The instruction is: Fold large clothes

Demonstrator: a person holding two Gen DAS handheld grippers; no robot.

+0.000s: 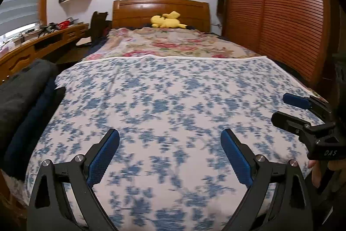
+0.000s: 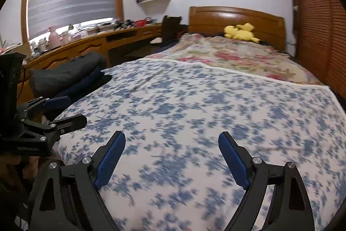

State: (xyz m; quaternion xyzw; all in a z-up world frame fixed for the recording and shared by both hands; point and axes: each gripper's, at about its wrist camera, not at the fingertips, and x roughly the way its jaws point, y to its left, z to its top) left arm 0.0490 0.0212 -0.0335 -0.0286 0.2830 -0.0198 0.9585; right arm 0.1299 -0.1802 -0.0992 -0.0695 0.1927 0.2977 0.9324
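Note:
A large white cloth with a blue flower print point(image 1: 164, 101) lies spread flat over the near half of the bed; it also shows in the right wrist view point(image 2: 194, 114). My left gripper point(image 1: 169, 135) is open and empty, held above the cloth's near part. My right gripper point(image 2: 172, 138) is open and empty, also above the near part of the cloth. In the left wrist view the right gripper point(image 1: 281, 107) shows at the right edge, open. In the right wrist view the left gripper point(image 2: 62, 109) shows at the left edge, open.
A flowered pink bedspread point(image 1: 173, 44) covers the far half of the bed, with a yellow plush toy point(image 1: 167, 20) at the wooden headboard point(image 1: 160, 8). Dark folded bedding point(image 2: 69, 73) lies left of the bed. A cluttered wooden desk point(image 2: 86, 42) runs along the left. Slatted wardrobe doors point(image 1: 270, 3) stand right.

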